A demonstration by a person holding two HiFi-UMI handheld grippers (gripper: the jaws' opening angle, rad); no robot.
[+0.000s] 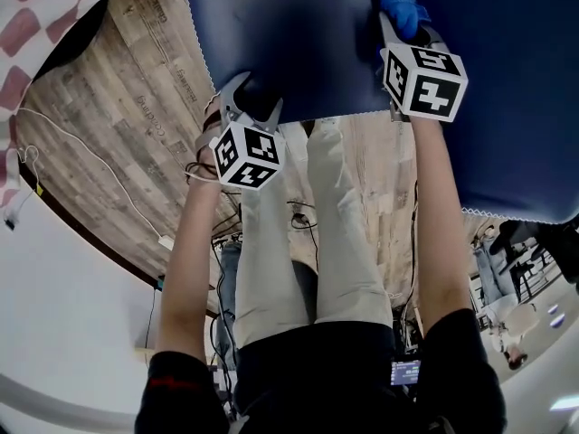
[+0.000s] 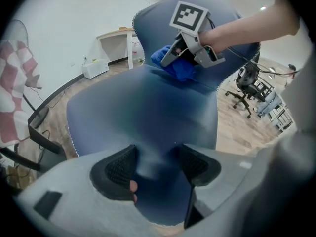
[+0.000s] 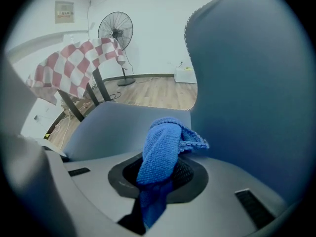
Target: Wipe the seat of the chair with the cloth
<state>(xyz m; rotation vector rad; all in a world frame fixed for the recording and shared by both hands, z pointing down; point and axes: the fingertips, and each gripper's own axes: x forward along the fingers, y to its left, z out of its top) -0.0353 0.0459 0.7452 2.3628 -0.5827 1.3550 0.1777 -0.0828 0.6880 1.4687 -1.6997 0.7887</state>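
Observation:
The dark blue chair seat (image 1: 298, 43) fills the top of the head view, with the backrest (image 3: 252, 83) rising behind it. My right gripper (image 1: 398, 27) is shut on a bright blue cloth (image 3: 165, 147), which it holds down on the seat near the backrest; the cloth (image 2: 175, 65) bunches out past the jaws. My left gripper (image 2: 157, 164) stands open at the seat's front edge (image 1: 271, 116), with bare blue seat showing between its two black pads and nothing held.
The person's legs (image 1: 335, 242) stand in front of the chair on a wooden floor with cables (image 1: 90, 161). A red-and-white checked cloth (image 3: 79, 63) hangs on a frame to the left, with a fan (image 3: 115, 28) behind it. Office chairs (image 2: 247, 85) stand farther off.

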